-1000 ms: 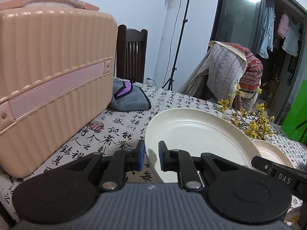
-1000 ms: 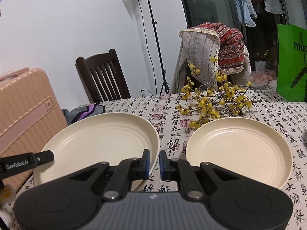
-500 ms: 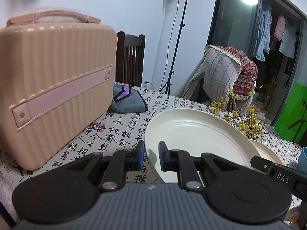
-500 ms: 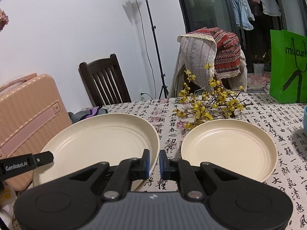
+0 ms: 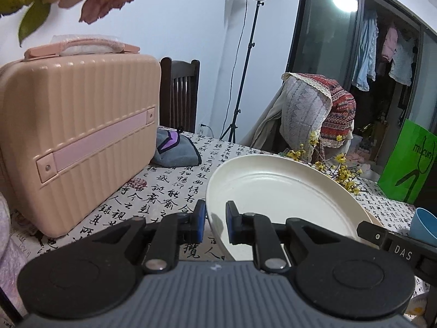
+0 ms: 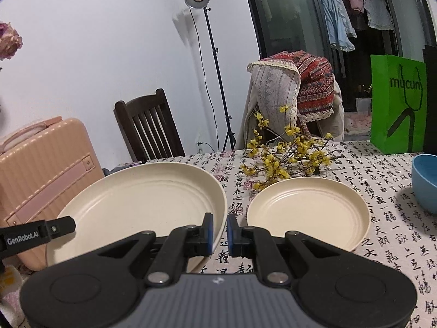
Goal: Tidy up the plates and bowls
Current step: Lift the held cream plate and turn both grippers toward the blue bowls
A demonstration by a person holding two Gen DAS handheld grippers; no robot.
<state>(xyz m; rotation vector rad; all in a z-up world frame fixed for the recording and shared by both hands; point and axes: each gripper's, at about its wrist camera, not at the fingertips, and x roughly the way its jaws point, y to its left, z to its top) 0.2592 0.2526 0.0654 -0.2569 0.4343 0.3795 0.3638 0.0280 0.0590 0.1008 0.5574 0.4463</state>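
Observation:
A large cream plate hangs tilted above the table, gripped from both sides. My left gripper is shut on its left rim, which sits between the blue pads. My right gripper is shut on its right rim. Each gripper's finger shows in the other view: the right gripper and the left gripper. A smaller cream plate lies flat on the tablecloth to the right. A blue bowl stands at the far right.
A pink suitcase stands at the left, with a grey pouch behind it. Yellow flower branches lie beyond the plates. A green bag, two chairs and a light stand are at the far side.
Both grippers have drawn back and up with the large plate between them. The suitcase and small plate look farther off, and the blue bowl has come into view.

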